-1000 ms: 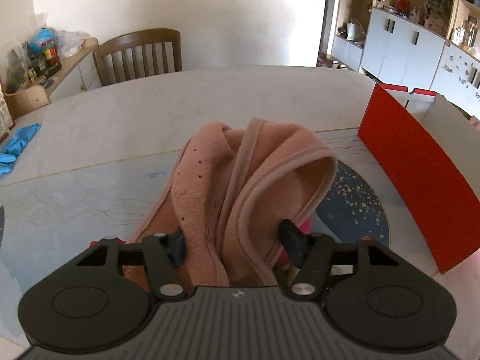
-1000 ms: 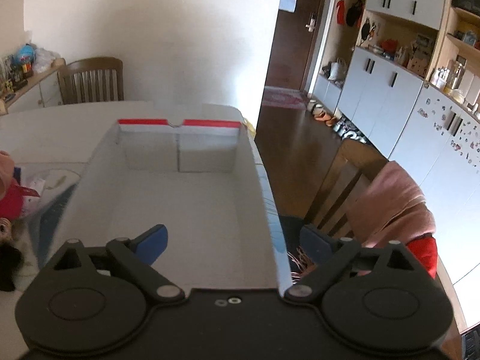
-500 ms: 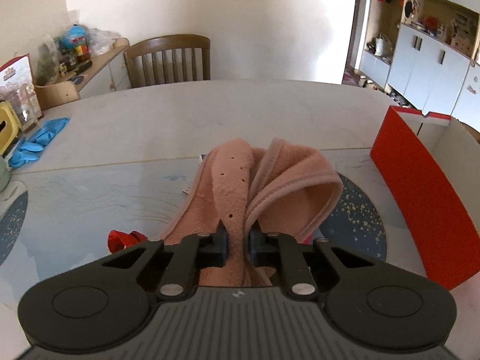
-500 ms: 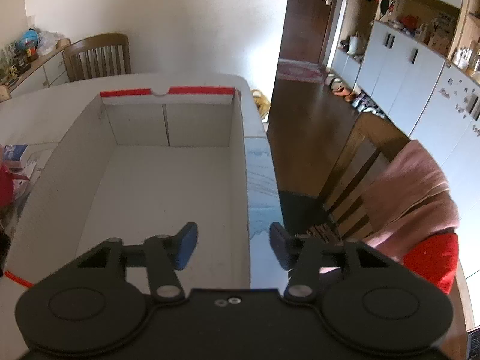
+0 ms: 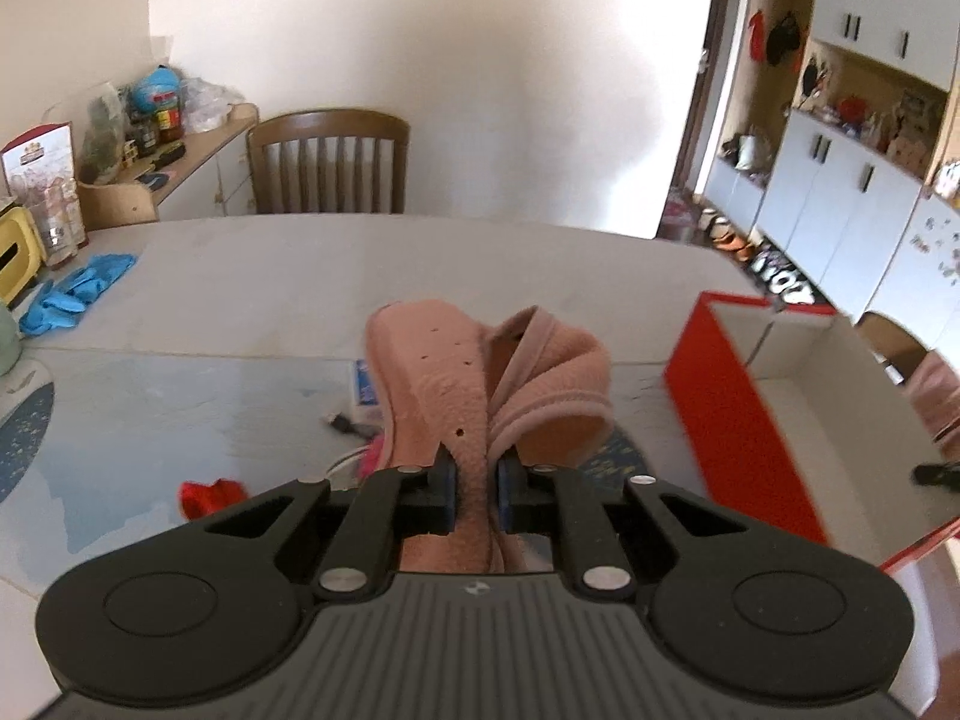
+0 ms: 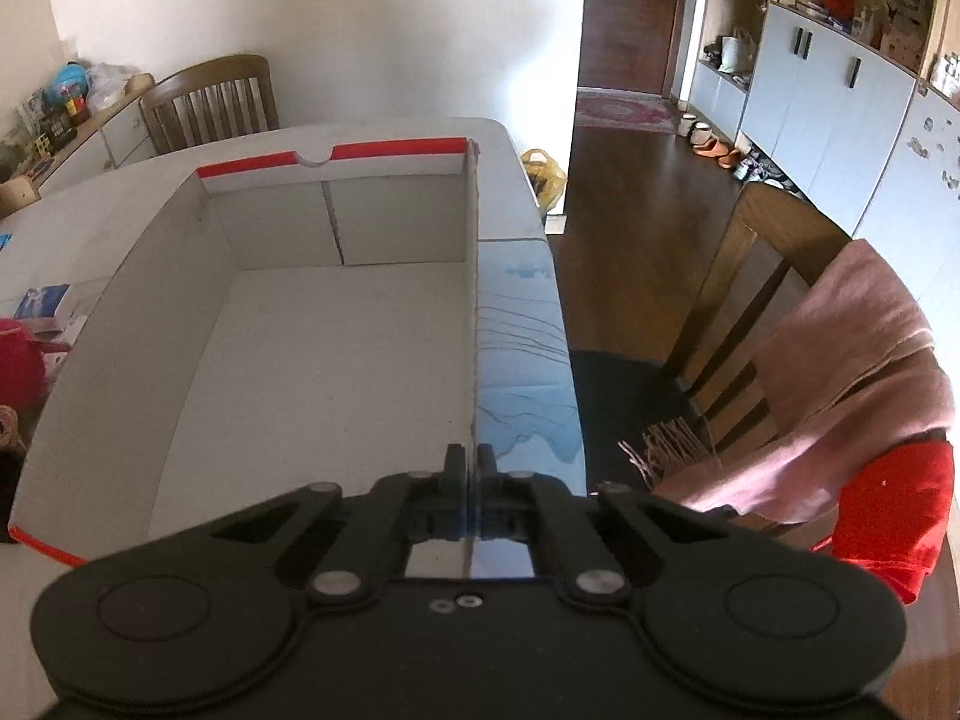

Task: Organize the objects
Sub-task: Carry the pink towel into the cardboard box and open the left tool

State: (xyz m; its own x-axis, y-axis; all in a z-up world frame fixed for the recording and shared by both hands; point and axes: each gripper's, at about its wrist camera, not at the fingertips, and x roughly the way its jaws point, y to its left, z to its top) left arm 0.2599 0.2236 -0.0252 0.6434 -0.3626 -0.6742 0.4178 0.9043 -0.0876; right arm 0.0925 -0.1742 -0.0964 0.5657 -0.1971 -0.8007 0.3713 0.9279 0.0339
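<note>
A pink fleece slipper [image 5: 480, 372] hangs folded above the table, and my left gripper [image 5: 474, 480] is shut on its lower edge. To its right stands an open cardboard box with a red outer wall [image 5: 738, 420] and nothing on its white floor. In the right wrist view my right gripper [image 6: 471, 468] is shut on the near end of the box's right wall [image 6: 475, 300], one pad on each side of the thin cardboard. A black part at the box's far right edge [image 5: 936, 471] is too blurred to identify.
Under the slipper lie a red cloth scrap [image 5: 210, 495], a black cable [image 5: 348, 423] and a blue-and-white leaflet [image 5: 363, 384]. Blue gloves [image 5: 78, 294] lie far left. A wooden chair [image 5: 330, 162] stands behind the table. Right of the table, another chair carries a pink scarf [image 6: 840, 372].
My left gripper closed on the pink slipper and lifted it off the table. My right gripper shifted right over the box and closed on its right wall.
</note>
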